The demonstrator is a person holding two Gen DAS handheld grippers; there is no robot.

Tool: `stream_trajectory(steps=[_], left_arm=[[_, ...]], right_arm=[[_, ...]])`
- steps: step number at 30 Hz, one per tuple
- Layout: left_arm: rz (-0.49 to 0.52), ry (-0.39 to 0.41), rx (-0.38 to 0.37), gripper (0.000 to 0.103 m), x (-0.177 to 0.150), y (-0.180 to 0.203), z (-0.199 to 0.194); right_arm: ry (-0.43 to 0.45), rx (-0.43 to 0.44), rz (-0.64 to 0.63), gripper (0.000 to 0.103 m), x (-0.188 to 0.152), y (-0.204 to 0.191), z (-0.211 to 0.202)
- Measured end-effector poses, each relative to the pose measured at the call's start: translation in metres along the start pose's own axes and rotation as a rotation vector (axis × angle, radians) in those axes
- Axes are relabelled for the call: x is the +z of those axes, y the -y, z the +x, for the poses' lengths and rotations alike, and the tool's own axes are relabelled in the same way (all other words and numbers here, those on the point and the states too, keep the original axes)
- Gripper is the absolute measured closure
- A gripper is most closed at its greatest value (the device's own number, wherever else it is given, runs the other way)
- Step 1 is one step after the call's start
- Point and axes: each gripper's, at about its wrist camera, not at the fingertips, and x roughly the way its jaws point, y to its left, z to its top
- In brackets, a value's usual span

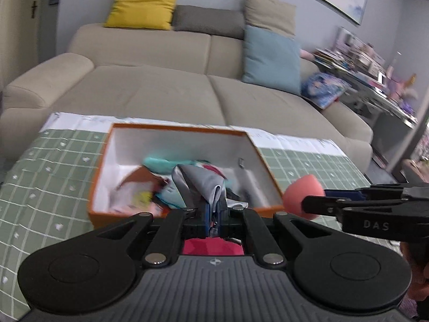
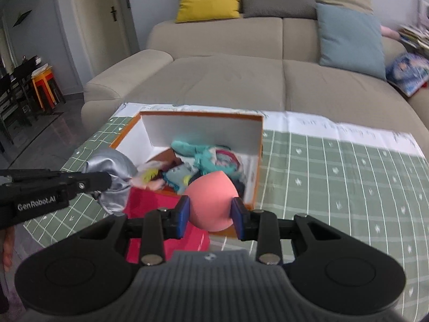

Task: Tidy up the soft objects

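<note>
Two grippers work over my orange box (image 2: 256,166) of soft things: my left gripper (image 1: 213,214) is pinched tight on silver satin fabric (image 2: 112,171) at its near-left corner, my right gripper (image 2: 210,216) squeezes a pink sponge (image 2: 210,201) over its near edge.

A table covered by a green checked cloth (image 2: 335,177) carries the things; the cloth has a white strip along its far edge. On it stands an open orange box (image 1: 99,166) with white inner walls, and a red item (image 2: 150,209) lies just before the box.
</note>
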Motion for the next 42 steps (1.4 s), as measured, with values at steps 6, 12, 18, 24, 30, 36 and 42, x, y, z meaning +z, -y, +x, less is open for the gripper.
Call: stream_trajectory(steps=[6, 12, 18, 24, 30, 36, 42], left_arm=[[-0.043, 0.018, 0.042, 0.098, 0.021, -0.025, 0.02], [-0.03, -0.037, 0.084, 0.098, 0.034, -0.039, 0.054], [-0.052, -0.138, 0.1, 0.097, 0.028, -0.055, 0.09], [-0.074, -0.203, 0.081, 0.091, 0.018, -0.061, 0.11], [-0.102, -0.206, 0.074, 0.069, 0.016, -0.063, 0.109], [-0.084, -0.171, 0.07, 0.054, 0.024, -0.053, 0.09], [-0.045, -0.109, 0.068, 0.052, 0.032, -0.03, 0.056]], right_arm=[[-0.018, -0.008, -0.022, 0.07, 0.032, 0.002, 0.038], [-0.094, -0.024, -0.056, 0.069, 0.047, -0.002, 0.083], [-0.191, -0.029, -0.063, 0.067, 0.039, -0.001, 0.122], [-0.243, -0.04, -0.05, 0.064, 0.033, 0.006, 0.14], [-0.244, -0.034, -0.046, 0.058, 0.032, 0.005, 0.139], [-0.208, -0.037, -0.043, 0.048, 0.036, 0.003, 0.12], [-0.142, -0.03, -0.033, 0.042, 0.044, 0.003, 0.081]])
